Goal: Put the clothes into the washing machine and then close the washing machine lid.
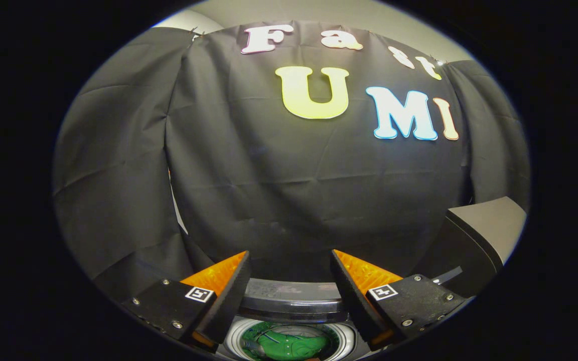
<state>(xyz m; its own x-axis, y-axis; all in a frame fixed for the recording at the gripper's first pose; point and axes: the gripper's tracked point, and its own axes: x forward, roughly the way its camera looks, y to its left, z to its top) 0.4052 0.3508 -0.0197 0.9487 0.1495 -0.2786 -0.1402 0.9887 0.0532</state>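
Black cloth [289, 190] hangs as the booth's wall, filling nearly all the space beyond the tongs, its folds and creases running down to the washer. Above it a strip of pale wall [289, 12] shows.

Tongs [291, 260] stand spread, with a wide gap between the two fingers and nothing held in it. Each finger carries a small square marker near its base.

Between the fingers and below their tips lies the washer [294, 301], seen from above: its dark curved rim just ahead, and under that the round drum [234, 341] with a pale metal wall. Inside the drum, down between the finger bases, lies the clothes [294, 346], a green bundle with a bit of grey beside it. It rests in the drum, apart from both fingers.

To the right of the tongs, beyond the right finger, the lid [484, 225] stands raised and tilted, a dark slab with a greyish face turned up. It does not cover the drum, so the washer is open. Whether the lid touches the right finger's mount cannot be told
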